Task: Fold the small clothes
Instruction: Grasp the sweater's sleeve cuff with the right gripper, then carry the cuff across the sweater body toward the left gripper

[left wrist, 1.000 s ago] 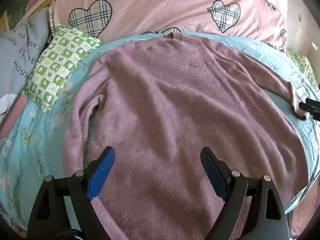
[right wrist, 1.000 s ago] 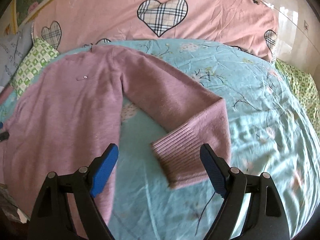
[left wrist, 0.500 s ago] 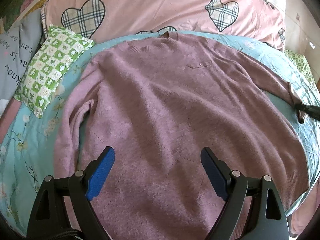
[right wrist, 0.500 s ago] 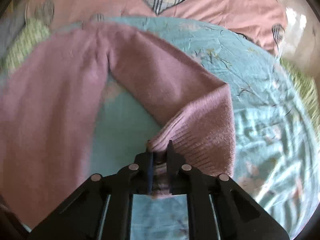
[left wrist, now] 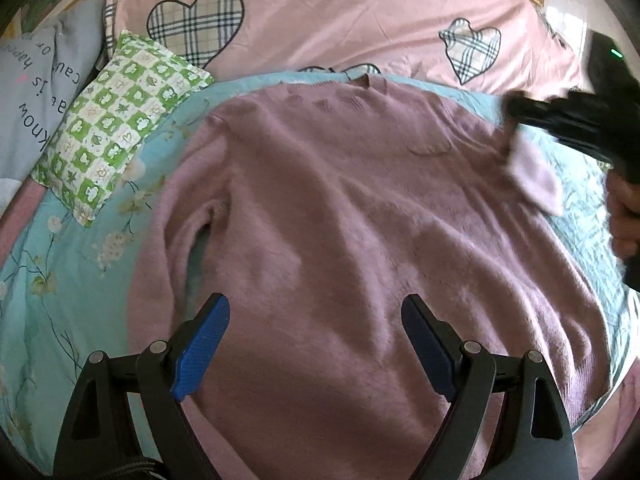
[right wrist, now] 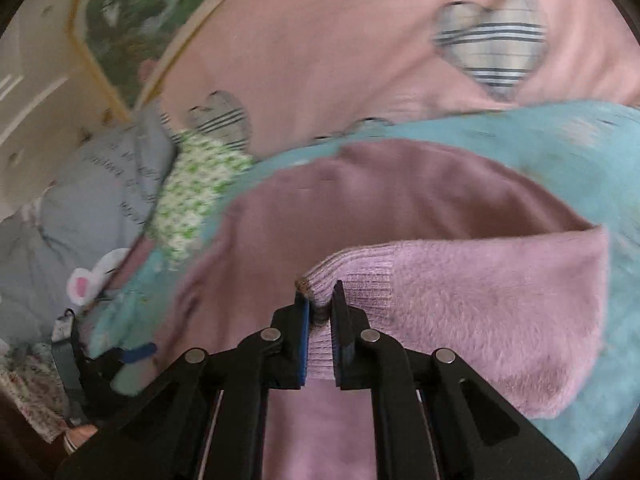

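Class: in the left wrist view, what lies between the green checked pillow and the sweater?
Only floral teal bedsheet separates pillow from sweater.

One sweater (left wrist: 360, 240), two claws (left wrist: 316, 340) (right wrist: 320, 312), three pillows (left wrist: 116, 120).

Right wrist view motion-blurred; cushion print (right wrist: 132, 184) illegible. Sweater (left wrist: 360, 240) hem cut off by lower edge behind left gripper (left wrist: 316, 344). Cuff (right wrist: 320, 316) end hidden between right gripper (right wrist: 320, 312) jaws

Bare teal sheet (left wrist: 80, 264) lies open left of the sweater (left wrist: 340, 240), bounded by the green checked pillow (left wrist: 116, 120).
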Tool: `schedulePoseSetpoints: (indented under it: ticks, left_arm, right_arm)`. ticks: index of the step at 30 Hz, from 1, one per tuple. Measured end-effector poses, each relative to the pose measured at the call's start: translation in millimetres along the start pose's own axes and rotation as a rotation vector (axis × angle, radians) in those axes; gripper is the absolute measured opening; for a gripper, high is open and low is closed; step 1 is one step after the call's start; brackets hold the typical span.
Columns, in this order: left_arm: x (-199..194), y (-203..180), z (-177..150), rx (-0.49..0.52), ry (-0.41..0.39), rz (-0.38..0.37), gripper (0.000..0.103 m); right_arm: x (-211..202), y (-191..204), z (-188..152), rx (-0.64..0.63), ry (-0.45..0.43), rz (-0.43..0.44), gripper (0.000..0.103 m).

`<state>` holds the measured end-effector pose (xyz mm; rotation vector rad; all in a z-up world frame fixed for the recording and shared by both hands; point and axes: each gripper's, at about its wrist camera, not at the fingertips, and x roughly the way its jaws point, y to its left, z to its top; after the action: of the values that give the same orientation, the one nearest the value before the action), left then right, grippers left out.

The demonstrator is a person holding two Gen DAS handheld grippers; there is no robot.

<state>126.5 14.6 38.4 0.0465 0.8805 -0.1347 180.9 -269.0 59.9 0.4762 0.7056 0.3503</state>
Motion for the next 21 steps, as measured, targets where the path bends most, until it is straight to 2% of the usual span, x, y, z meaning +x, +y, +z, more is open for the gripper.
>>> schedulePoseSetpoints:
  ticks: [4, 7, 11, 16, 19, 20, 21]
  left_arm:
    - [-2, 24, 11, -0.033, -0.017, -0.015, 0.088]
    - [2, 43, 22, -0.062, -0.024, -0.035, 0.089]
    - [19, 65, 38, -0.088, -0.005, -0.043, 0.089]
    - [44, 90, 59, -0.135, 0.023, -0.088, 0.089]
    - [56, 92, 71, -0.126, 0.032, -0.103, 0.089]
    - [59, 90, 75, -0.109, 0.032, -0.107, 0.089]
    - [61, 87, 79, -0.091, 0.03, -0.108, 0.089]
  right_arm:
    - [66, 37, 29, -0.001, 0.072, 0.136, 0.01]
    - [113, 59, 39, -0.017, 0.15, 0.198, 0.01]
    - [165, 82, 30, -0.022, 0.235, 0.224, 0.01]
    - [211, 80, 17, 0.026, 0.325, 0.269, 0.01]
    - [223, 73, 15, 0.067, 0.35, 0.265, 0.02]
    - [222, 69, 15, 0.088, 0.349, 0.258, 0.031]
    - [218, 65, 16, 0.102, 0.334, 0.253, 0.036]
